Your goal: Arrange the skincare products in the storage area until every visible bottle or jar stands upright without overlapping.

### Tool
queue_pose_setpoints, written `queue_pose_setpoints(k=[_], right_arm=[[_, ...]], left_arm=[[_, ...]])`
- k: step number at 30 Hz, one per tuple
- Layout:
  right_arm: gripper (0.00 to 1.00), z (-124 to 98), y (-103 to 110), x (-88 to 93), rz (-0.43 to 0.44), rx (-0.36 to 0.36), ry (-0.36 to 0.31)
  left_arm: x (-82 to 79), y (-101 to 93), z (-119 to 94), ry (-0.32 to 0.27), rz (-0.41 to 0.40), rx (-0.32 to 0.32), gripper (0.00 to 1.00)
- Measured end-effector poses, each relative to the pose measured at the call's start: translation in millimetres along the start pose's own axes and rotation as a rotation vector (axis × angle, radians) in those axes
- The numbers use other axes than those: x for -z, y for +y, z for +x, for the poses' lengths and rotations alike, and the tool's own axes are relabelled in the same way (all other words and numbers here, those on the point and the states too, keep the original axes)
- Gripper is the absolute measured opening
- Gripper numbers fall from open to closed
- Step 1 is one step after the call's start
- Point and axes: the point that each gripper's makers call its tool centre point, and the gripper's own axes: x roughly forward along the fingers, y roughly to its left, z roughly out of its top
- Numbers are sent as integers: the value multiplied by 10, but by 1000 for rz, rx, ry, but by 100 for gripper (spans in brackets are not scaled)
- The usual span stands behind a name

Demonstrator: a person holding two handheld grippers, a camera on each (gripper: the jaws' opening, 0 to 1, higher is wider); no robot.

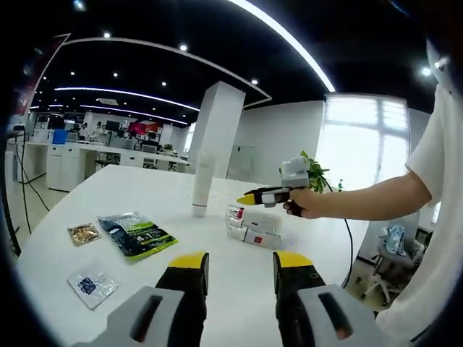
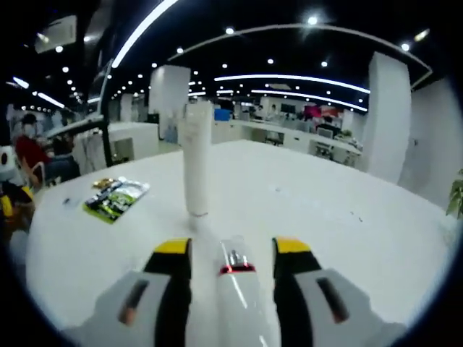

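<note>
White tube [image 2: 197, 155] stands upright already; our right gripper [image 2: 233, 253] straddles a lying bottle [image 2: 239, 289], jaws spread, to raise it, while our left gripper [image 1: 236, 269] waits spread above the worktop [image 1: 145, 195].

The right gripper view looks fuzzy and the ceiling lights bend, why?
Right gripper view: the white tube and the clear bottle between the jaws look soft, and the fisheye lens curves the ceiling light strips. Left gripper view: sharper, though the bright window washes out.

White tube [image 1: 200, 189] on white table [image 1: 130, 189]; green-black sachet [image 1: 137, 233]; yellow-tipped fingers [image 1: 189, 262].
</note>
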Motion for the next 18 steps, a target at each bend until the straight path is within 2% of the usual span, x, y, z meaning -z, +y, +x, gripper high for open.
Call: queue_pose_setpoints(k=[3, 4, 8, 10, 13, 18], right_arm=[[39, -9, -29, 125, 32, -8, 61], [39, 3, -46, 219, 44, -16, 104], [37, 30, -10, 386, 60, -55, 193], [33, 36, 8, 467, 55, -73, 242], [33, 77, 24, 508, 53, -83, 269], [33, 112, 74, 660, 45, -110, 364]], left_arm=[[19, -5, -2, 2, -1, -1, 36], [26, -13, -2, 3, 0, 0, 36], [38, -24, -11, 5, 1, -1, 36], [39, -22, -19, 5, 0, -3, 36], [45, -11, -25, 9, 2, -7, 36], [33, -1, -36, 7, 4, -17, 36]])
